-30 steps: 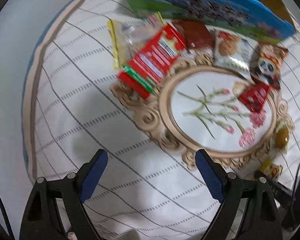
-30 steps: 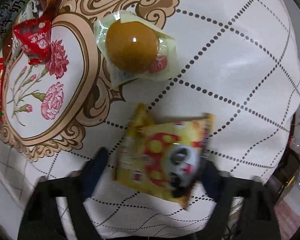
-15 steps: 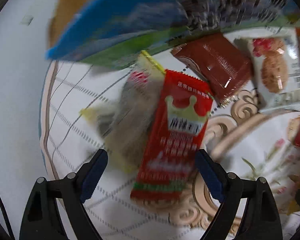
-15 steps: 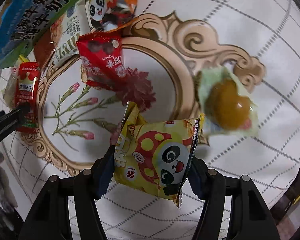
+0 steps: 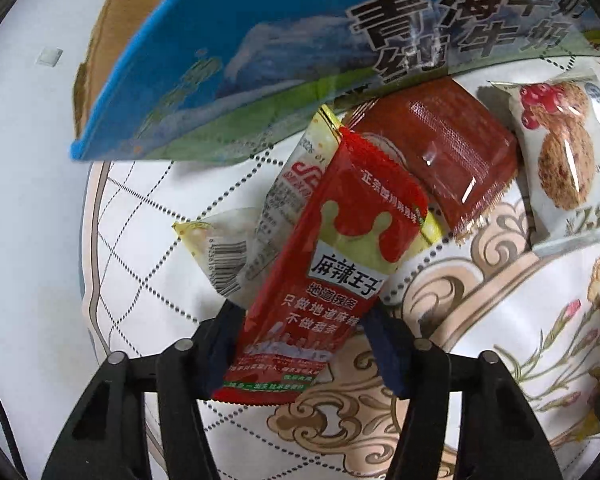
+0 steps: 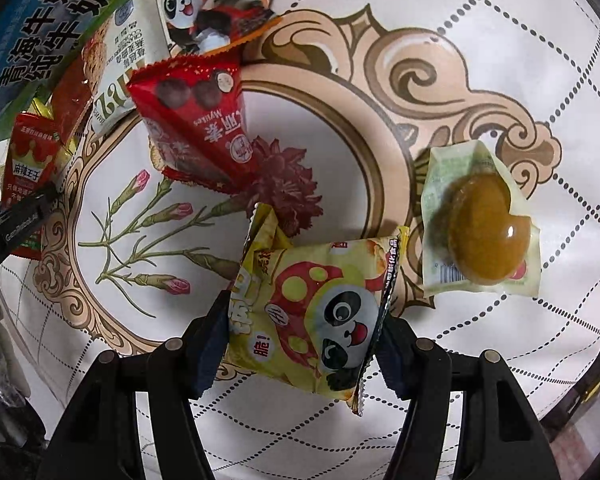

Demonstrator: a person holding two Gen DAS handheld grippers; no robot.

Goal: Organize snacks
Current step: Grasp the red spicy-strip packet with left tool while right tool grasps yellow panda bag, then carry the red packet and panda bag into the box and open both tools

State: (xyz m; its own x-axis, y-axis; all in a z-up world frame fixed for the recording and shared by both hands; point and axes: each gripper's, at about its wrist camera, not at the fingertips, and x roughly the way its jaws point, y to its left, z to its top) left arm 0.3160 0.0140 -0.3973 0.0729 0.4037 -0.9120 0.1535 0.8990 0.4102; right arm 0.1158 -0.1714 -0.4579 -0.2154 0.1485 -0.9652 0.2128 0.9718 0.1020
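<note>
The left hand-held gripper (image 5: 300, 344) points forward and low over the tabletop (image 5: 140, 240), its blue pads clamped on the lower end of a long red spicy-strip packet (image 5: 320, 272) — the packet's top end lies over a pale yellow-edged snack pack (image 5: 236, 248), below the blue milk carton (image 5: 300, 40). The right hand-held gripper (image 6: 302, 344) angles down over the floral oval print, clenched on a yellow panda snack bag (image 6: 312, 312). Just right of that bag lies a wrapped brown egg (image 6: 484, 236) — flat on the tabletop.
</note>
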